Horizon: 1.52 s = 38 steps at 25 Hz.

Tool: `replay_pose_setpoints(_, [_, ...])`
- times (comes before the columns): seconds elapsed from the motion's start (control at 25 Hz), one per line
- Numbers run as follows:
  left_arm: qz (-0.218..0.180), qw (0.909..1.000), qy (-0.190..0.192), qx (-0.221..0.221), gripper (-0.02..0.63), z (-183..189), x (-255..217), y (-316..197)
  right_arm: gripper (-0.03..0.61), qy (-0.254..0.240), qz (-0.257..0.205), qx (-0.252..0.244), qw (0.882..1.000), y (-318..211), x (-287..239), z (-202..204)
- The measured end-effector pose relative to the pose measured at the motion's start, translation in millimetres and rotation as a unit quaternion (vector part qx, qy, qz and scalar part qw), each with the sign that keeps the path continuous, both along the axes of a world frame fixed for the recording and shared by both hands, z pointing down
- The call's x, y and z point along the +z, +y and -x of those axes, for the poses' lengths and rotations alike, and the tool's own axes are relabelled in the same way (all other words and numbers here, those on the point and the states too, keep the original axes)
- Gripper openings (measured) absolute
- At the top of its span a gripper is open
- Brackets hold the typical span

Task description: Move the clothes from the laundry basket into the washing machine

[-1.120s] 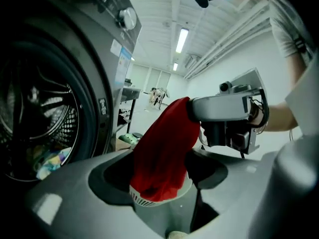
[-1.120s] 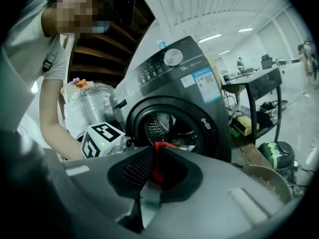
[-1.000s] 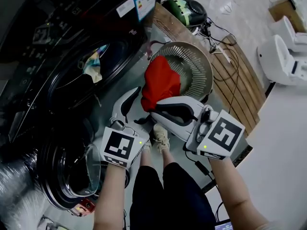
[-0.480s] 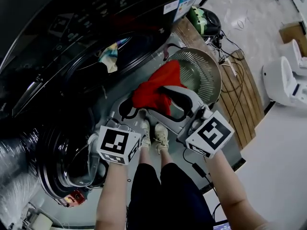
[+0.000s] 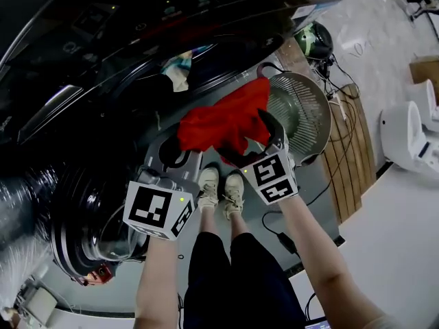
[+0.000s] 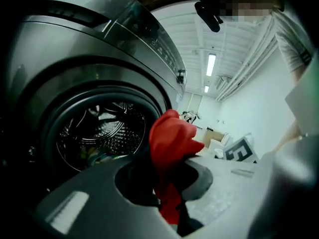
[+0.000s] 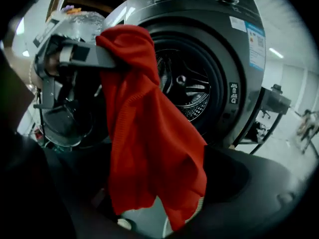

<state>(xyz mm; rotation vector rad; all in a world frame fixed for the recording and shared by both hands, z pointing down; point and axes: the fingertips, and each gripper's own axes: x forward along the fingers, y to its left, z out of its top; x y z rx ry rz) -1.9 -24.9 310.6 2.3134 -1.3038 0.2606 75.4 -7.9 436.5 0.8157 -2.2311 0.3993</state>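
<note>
Pale floor (image 5: 374, 26) is seen, with wooden planks (image 5: 353, 149) laid over it at right and a white seat (image 5: 408, 132) beside them. White walls (image 6: 249, 93) are lit by ceiling strip lights (image 6: 211, 64).

You wear black trousers (image 5: 240, 273) and 2 pale lace-up shoes (image 5: 209, 187), and your forearms are bare. Your short sleeve (image 6: 295, 39) is grey. Your left gripper (image 5: 182, 146) has a light grey shell; your right gripper (image 5: 250, 142) has a grey shell with dark fingers (image 5: 273, 130). Each carries a white cube (image 5: 158, 211) with black square markers and 1 small green light.
</note>
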Motion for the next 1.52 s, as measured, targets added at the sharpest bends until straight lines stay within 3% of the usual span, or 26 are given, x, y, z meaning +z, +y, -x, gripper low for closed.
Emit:
replay_pose_setpoints(0.16, [0.011,0.9998,0.001,-0.014,0.049,14.8,7.6,9.1,0.539,0.026,-0.007,-0.013,1.0,-15.4,20.6,10.2])
replay_pose_setpoints(0.24, [0.015,0.9997,0.003,-0.02,0.049,18.0,13.4,15.6,0.415,0.017,0.017,-0.02,1.0,-17.5,29.5,17.0])
replay_pose_setpoints(0.36, [0.018,0.9989,0.011,-0.041,0.049,21.9,21.9,21.5,0.156,0.004,0.055,-0.028,0.998,-14.2,36.3,27.7])
replay_pose_setpoints(0.4, [0.018,0.9985,0.011,-0.05,0.049,23.5,23.1,21.9,0.111,-0.002,0.067,-0.027,0.997,-12.3,36.8,31.5])
replay_pose_setpoints(0.52, [0.025,0.9971,0.005,-0.072,0.067,28.8,32.9,27.3,0.088,-0.024,0.106,-0.01,0.994,-5.8,38.9,38.9])
replay_pose_setpoints(0.64, [0.044,0.9938,0.002,-0.102,0.176,39.9,46.6,31.5,0.081,-0.05,0.129,0.019,0.99,-11.8,37.0,43.2])
replay_pose_setpoints(0.84, [0.075,0.9862,0.004,-0.148,0.259,60.2,70.3,36.8,0.079,-0.079,0.146,0.05,0.985,-34.2,26.1,56.0])
replay_pose_setpoints(1.12, [0.121,0.9746,0.037,-0.185,0.259,66.9,103.0,55.1,0.078,-0.144,0.162,0.097,0.971,-61.8,13.6,89.9])
replay_pose_setpoints(1.32, [0.139,0.9685,0.053,-0.199,0.259,72.1,112.9,65.3,0.077,-0.192,0.126,0.127,0.965,-91.5,1.6,120.4])
replay_pose_setpoints(1.52, [0.137,0.9685,0.055,-0.201,0.259,77.0,115.8,65.9,0.077,-0.221,0.088,0.141,0.961,-124.4,5.3,151.1])
